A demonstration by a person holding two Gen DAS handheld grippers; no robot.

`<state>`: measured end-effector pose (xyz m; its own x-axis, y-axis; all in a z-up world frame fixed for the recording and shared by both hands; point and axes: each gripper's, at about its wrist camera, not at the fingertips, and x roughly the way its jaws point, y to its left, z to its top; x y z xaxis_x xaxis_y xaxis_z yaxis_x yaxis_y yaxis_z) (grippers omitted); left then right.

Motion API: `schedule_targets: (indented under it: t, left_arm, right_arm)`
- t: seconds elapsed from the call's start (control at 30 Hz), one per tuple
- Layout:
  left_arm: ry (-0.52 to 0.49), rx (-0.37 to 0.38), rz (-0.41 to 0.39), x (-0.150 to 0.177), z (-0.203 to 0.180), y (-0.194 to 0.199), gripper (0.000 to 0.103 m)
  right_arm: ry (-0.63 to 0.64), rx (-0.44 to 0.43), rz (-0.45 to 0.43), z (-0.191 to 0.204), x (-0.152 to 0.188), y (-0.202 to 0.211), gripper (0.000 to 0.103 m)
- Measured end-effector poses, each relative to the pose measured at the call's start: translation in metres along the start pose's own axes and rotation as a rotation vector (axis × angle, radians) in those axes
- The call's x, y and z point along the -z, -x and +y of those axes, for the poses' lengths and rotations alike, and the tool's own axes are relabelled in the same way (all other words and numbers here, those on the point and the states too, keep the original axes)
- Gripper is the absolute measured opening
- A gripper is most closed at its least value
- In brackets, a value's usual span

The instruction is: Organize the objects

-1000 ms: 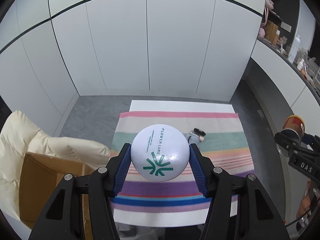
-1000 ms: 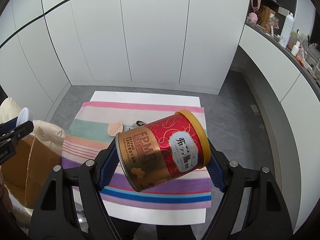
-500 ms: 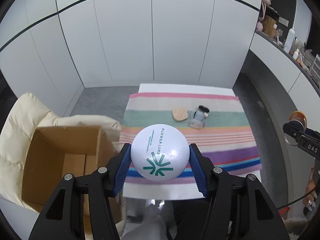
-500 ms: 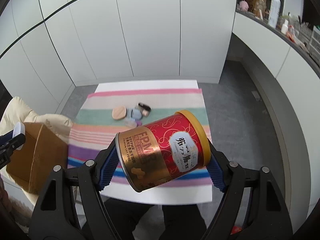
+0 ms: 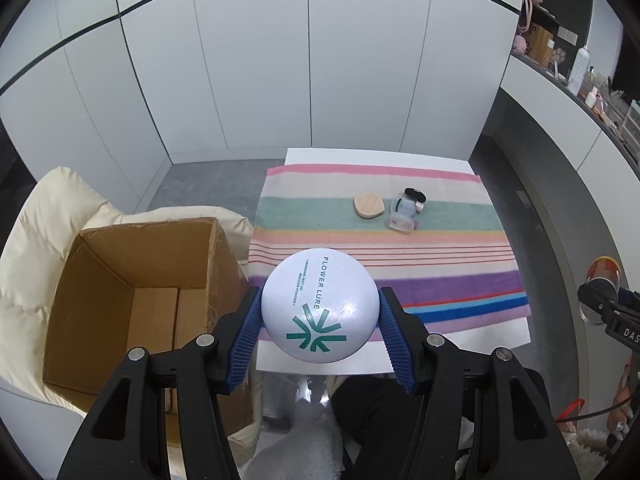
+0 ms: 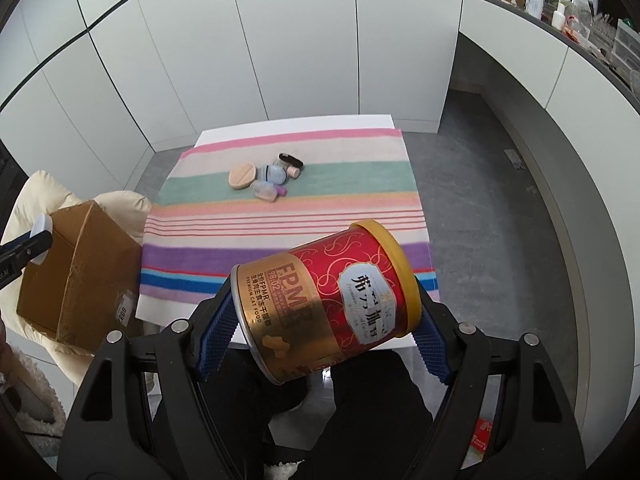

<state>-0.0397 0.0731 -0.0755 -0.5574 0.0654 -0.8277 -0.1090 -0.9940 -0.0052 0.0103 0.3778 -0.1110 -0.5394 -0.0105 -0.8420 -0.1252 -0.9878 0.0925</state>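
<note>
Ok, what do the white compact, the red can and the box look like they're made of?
White compact: likely glossy plastic; a highlight glints on its smooth dome.
Red can: seemingly metal with a shiny gold-and-red printed wrap and a matte yellow lid, probably plastic.
Box: plain brown corrugated cardboard, matte, with creased flaps.

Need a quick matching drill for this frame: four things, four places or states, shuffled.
1 white compact
2 cat food can
3 cardboard box
4 round beige puff

a on green stripe of striped cloth
b open, on cream cushion
c in right gripper
d in left gripper

Pairs: 1-d, 2-c, 3-b, 4-a
</note>
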Motion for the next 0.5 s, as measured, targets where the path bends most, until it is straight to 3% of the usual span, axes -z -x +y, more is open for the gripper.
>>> schedule_targets:
  t: [0.5]
  left_arm:
    - [0.025, -0.005, 0.015, -0.001, 0.012, -0.004, 0.058]
  right_arm:
    - [0.020, 0.004, 0.004, 0.010, -0.005, -0.005, 0.080]
